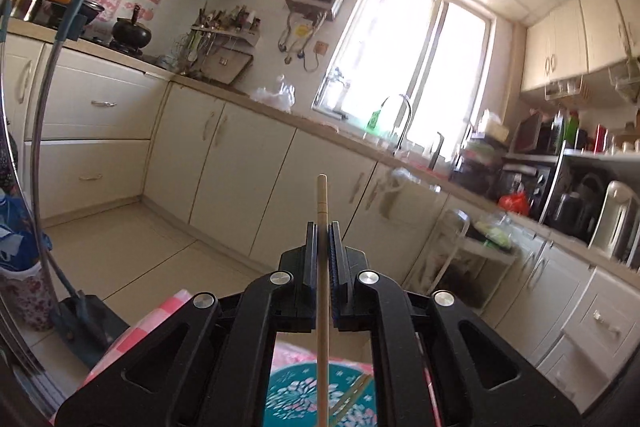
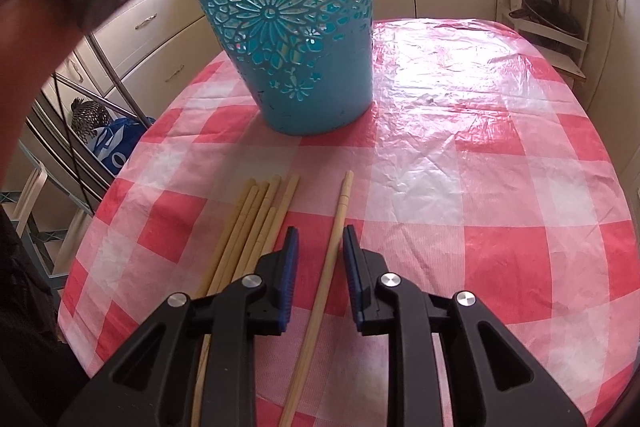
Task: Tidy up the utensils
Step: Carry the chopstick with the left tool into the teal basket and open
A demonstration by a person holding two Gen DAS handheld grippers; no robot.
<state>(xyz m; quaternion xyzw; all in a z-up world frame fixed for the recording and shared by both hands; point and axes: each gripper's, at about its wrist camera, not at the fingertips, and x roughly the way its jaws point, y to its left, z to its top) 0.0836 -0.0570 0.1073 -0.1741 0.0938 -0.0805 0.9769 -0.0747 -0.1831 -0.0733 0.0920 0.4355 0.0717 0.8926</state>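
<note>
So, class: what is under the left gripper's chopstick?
The teal basket sits below the chopstick, with another stick leaning inside. The gripper's arms cover most of the basket's inside.

A blue cup (image 2: 304,27) with flower holes stands up. One wooden chopstick (image 2: 324,275) lies alone beside a bunch of chopsticks (image 2: 248,235).

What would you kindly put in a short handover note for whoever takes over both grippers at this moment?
Left gripper: shut on one wooden chopstick, held above the teal cut-out plastic basket, which already holds at least one chopstick.
Right gripper: open, straddling a single loose chopstick on the red-and-white checked tablecloth, not yet closed.
Bundle of chopsticks lies just left of it on the cloth.
Left to do: drop the held one into the basket, then grasp the single one, then the bundle.
</note>
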